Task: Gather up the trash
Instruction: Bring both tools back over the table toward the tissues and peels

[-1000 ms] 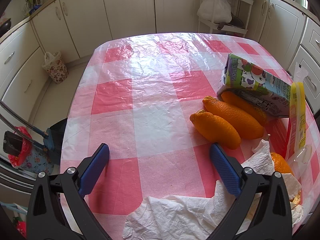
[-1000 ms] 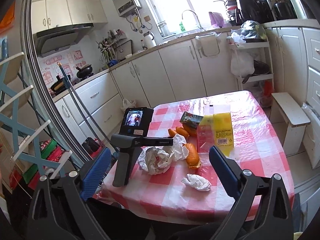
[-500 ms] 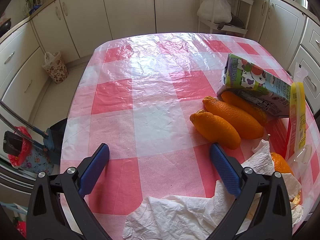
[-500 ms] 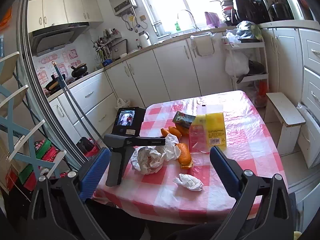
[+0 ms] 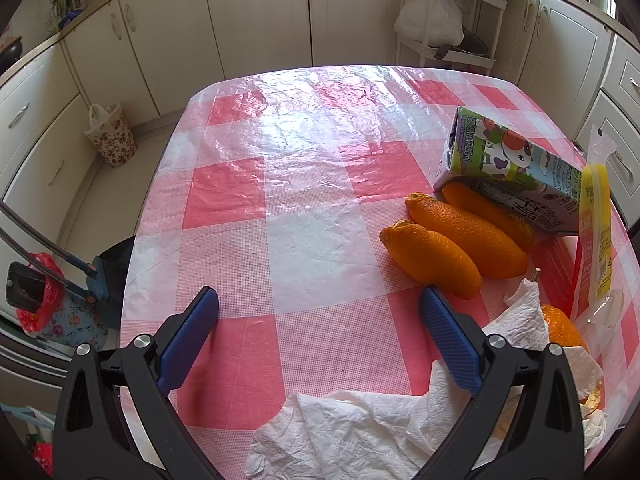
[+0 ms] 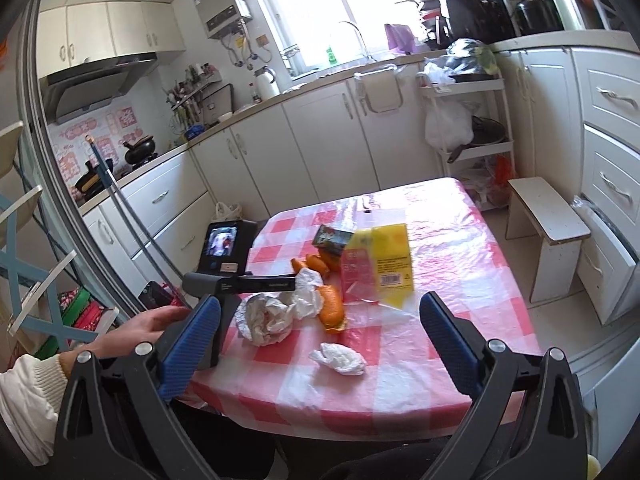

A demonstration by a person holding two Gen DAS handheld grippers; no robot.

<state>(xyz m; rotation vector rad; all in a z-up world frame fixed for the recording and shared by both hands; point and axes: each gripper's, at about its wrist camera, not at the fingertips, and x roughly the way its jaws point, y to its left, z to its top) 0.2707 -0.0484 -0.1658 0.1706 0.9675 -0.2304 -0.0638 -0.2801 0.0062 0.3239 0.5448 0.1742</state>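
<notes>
Trash clustered on checked table [image 6: 460,280] | left gripper [image 5: 316,304] parked wide open, empty, beside crumpled paper towel [image 5: 360,428] | right gripper [image 6: 320,312] held back, agape, nothing gripped | likely surveying.

The left wrist view is taken from low over the near left edge of the checked table [image 5: 304,184], facing across it toward the far cabinets, with the orange peels [image 5: 452,248] and milk carton [image 5: 508,168] seen close at the right. The right wrist view is taken from farther back and higher, off the table's near edge, so that the whole table [image 6: 452,264] and the kitchen beyond are taken in. The peels [image 6: 316,264], the carton [image 6: 332,237] and, it seems, the crumpled paper [image 6: 266,318] are shared by both views, and the left gripper's body [image 6: 240,282] is seen from behind in the right one.
</notes>
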